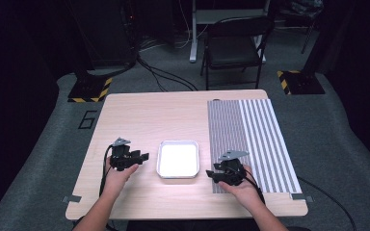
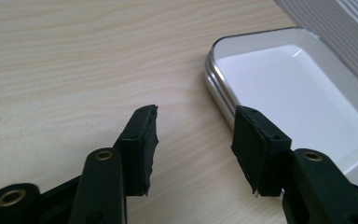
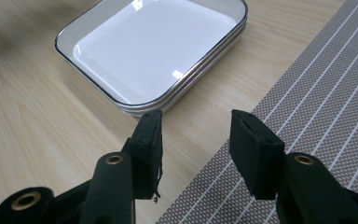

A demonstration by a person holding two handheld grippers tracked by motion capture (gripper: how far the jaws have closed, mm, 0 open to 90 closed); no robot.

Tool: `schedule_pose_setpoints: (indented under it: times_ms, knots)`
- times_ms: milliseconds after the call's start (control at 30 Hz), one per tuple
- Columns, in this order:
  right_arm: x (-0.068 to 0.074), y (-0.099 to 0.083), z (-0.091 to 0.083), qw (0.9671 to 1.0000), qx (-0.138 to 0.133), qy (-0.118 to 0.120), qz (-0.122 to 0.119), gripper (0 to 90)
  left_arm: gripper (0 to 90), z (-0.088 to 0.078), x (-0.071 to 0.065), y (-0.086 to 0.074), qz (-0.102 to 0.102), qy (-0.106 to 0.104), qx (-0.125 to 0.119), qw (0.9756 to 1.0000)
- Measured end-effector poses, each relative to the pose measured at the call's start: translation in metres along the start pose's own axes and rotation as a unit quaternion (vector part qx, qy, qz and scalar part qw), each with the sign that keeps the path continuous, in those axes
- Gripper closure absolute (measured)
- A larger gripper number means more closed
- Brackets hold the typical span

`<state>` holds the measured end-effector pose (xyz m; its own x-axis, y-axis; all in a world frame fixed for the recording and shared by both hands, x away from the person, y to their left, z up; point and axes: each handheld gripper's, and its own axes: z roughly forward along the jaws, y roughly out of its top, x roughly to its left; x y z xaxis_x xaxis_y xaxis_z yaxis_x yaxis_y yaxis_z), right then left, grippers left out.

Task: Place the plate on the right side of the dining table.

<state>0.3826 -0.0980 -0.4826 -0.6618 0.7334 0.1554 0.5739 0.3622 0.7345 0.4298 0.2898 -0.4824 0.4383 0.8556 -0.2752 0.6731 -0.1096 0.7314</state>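
Lifting the white square tray (image 1: pixel 178 159) cleanly looks like the job here, and it calls for both claws to bite opposite rims at the same moment. It sits flat on the wooden table (image 1: pixel 139 120), between the two claws, apart from both. The left gripper (image 1: pixel 144 157) is just beside its left rim; in the left gripper view its jaws stand spread with nothing but bare wood between them, the tray's (image 2: pixel 303 88) near corner just ahead of the right-hand jaw. The right gripper (image 1: pixel 211 175) hovers off the tray's near right corner; in the right gripper view its jaws are likewise apart and empty, the stepped rim of the tray (image 3: pixel 154 51) just beyond the left-hand jaw. I would bring each claw in level so one jaw goes over the rim and one under its lip, then pinch evenly and raise both together, since a lopsided hold could tip it. The striped placemat (image 1: pixel 253 139) lies under the right claw, so a likely set-down spot is close.
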Motion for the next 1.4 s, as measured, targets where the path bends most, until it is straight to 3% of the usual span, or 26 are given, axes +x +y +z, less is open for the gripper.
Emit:
schedule_pose_setpoints:
  times_ms: [100,233,367,500,567,700,767,867,967,1167,1200,1333,1400]
  knots:
    - [0.0,0.005,-0.004,0.9998,-0.003,-0.013,-0.012,53.3,47.4,-0.004,-0.003,0.008,0.008,-0.001,-0.005,1.0]
    - [0.0,0.011,-0.008,0.9999,-0.001,-0.01,-0.013,54.3,47.4,-0.006,-0.008,0.016,0.015,-0.002,-0.006,0.9999]
    - [-0.001,0.017,-0.01,1.0,0.0,-0.005,0.001,55.3,48.8,-0.006,-0.014,0.023,0.014,-0.006,-0.008,0.9999]
    - [-0.006,0.022,-0.009,0.9994,-0.013,-0.008,0.032,54.6,51.7,-0.001,-0.024,0.028,0.012,0.002,-0.004,0.9999]
    - [-0.01,0.023,-0.006,0.9986,-0.019,-0.008,0.05,55.5,52.6,0.003,-0.026,0.028,-0.004,-0.012,-0.01,0.9999]
    - [-0.015,0.026,-0.002,0.9966,-0.027,-0.004,0.078,56.8,54.5,0.01,-0.026,0.023,-0.008,-0.028,-0.005,0.9996]
    - [-0.015,0.027,0.0,0.9962,-0.033,-0.009,0.08,56.7,55.5,0.011,-0.025,0.02,-0.006,-0.03,-0.002,0.9995]
    - [-0.014,0.028,0.005,0.9954,-0.036,-0.011,0.089,57.0,57.0,0.015,-0.018,0.01,-0.026,-0.04,0.001,0.9989]
    - [-0.011,0.03,0.012,0.995,-0.032,-0.012,0.094,59.0,59.4,0.016,-0.015,0.006,-0.029,-0.045,0.007,0.9985]
    - [-0.005,0.032,0.021,0.9946,-0.034,-0.016,0.097,61.8,63.2,0.014,-0.01,0.002,-0.056,-0.074,0.001,0.9957]
    - [-0.004,0.034,0.024,0.9934,-0.04,-0.011,0.107,63.7,63.5,0.014,-0.009,0.001,-0.067,-0.077,-0.001,0.9947]
    - [-0.002,0.035,0.028,0.9912,-0.044,0.0,0.125,65.9,65.3,0.013,-0.009,-0.001,-0.066,-0.076,-0.01,0.9949]
    - [-0.001,0.035,0.031,0.9892,-0.046,0.008,0.139,67.5,65.5,0.014,-0.01,-0.002,-0.077,-0.083,-0.013,0.9935]
